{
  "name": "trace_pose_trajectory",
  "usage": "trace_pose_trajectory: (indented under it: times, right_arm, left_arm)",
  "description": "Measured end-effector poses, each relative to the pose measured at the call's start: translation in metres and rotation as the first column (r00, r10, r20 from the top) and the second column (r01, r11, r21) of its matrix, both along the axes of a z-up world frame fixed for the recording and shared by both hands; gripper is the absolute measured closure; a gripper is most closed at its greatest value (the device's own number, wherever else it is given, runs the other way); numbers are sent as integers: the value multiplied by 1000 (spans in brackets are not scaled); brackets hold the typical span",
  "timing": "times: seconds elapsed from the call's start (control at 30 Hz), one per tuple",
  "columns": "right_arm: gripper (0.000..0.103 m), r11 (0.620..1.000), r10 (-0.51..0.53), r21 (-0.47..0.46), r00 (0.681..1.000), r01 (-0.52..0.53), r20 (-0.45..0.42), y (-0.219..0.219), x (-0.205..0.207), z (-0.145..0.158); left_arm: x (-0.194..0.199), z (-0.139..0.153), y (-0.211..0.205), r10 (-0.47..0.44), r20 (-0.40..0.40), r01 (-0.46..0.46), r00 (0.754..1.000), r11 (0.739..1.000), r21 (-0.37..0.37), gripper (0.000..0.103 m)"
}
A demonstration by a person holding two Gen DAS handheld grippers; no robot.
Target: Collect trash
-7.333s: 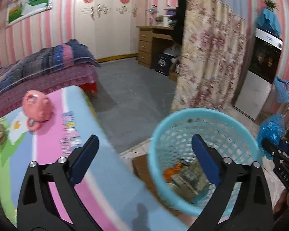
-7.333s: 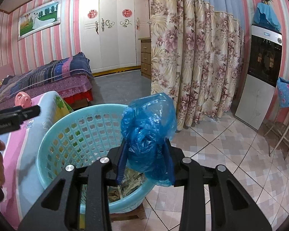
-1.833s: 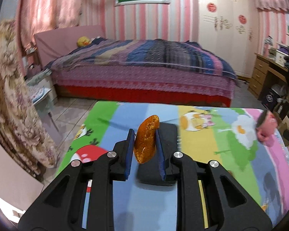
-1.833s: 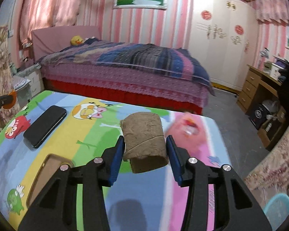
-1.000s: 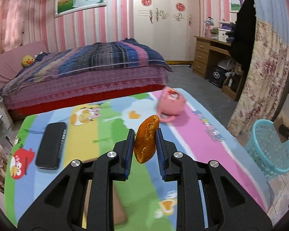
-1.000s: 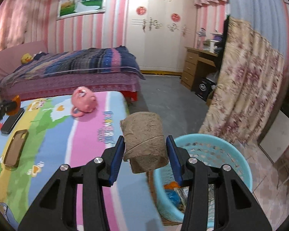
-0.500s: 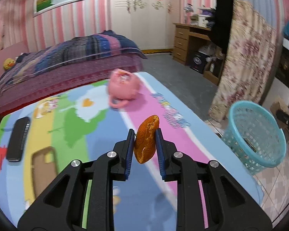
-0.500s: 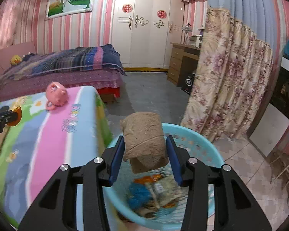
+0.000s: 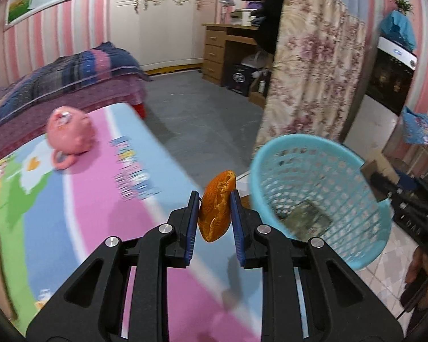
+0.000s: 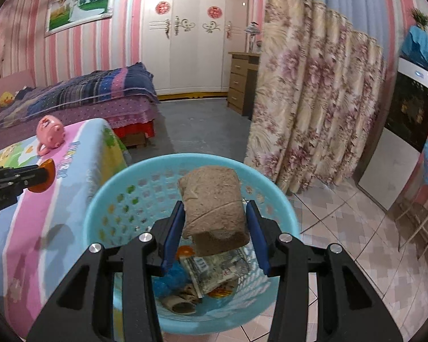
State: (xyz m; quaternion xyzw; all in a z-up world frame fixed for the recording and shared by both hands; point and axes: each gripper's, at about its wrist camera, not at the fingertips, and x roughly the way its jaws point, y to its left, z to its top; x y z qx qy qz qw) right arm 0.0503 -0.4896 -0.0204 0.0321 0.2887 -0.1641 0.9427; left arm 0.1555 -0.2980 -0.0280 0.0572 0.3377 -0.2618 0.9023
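Observation:
My left gripper is shut on an orange peel above the edge of the colourful table, left of the blue mesh basket. It also shows in the right wrist view. My right gripper holds a brown cardboard roll right over the basket. The jaws look slightly parted, with a gap at the right pad. The basket holds a banknote, blue plastic and other scraps.
A pink toy pig sits on the table. A floral curtain hangs right behind the basket. A bed and a wooden desk stand further back. The floor by the basket is tiled.
Both grippers have swung right from the table toward the basket. The right gripper with the roll now hangs over the basket, its jaws a little wider. The left gripper still holds the peel.

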Motion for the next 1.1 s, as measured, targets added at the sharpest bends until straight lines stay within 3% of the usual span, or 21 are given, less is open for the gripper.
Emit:
trace_pose_trajectory:
  times: [0.13, 0.23, 0.3, 0.4, 0.6, 0.83, 0.93, 1.0, 1.1]
  right_arm:
    - [59, 999, -33, 24, 999, 32, 15, -18, -4, -5]
    - [59, 998, -48, 38, 999, 47, 23, -28, -4, -7]
    - [59, 998, -53, 42, 998, 52, 27, -33, -4, -7]
    - [59, 998, -57, 41, 998, 56, 27, -37, -5, -9]
    - [59, 997, -62, 50, 998, 61, 19, -42, -5, -14]
    - [58, 995, -65, 80, 998, 64, 15, -36, 8, -22]
    - [52, 994, -79, 71, 997, 78, 13, -31, 19, -24]
    - [22, 995, -80, 64, 997, 80, 12, -27, 26, -23]
    - [15, 997, -63, 47, 998, 62, 17, -20, 26, -20]
  left_arm:
    - [-1, 2, -35, -50, 12, 50, 999, 999, 1, 82]
    - [-2, 3, -56, -78, 20, 78, 997, 997, -2, 75]
    - [-5, 6, -70, -90, 44, 90, 995, 996, 6, 63]
    - [-5, 11, -81, -77, 80, 75, 994, 997, 24, 34]
    - [7, 19, -54, 17, 108, -18, 994, 1000, 7, 12]
    - [6, 29, -12, 101, 151, -104, 983, 995, 8, 6]
    - [-2, 33, 9, 123, 162, -128, 979, 992, 20, 6]
    - [-6, 36, 26, 146, 163, -150, 976, 989, 16, 6]
    - [-18, 44, 54, 185, 170, -189, 968, 982, 4, 6]
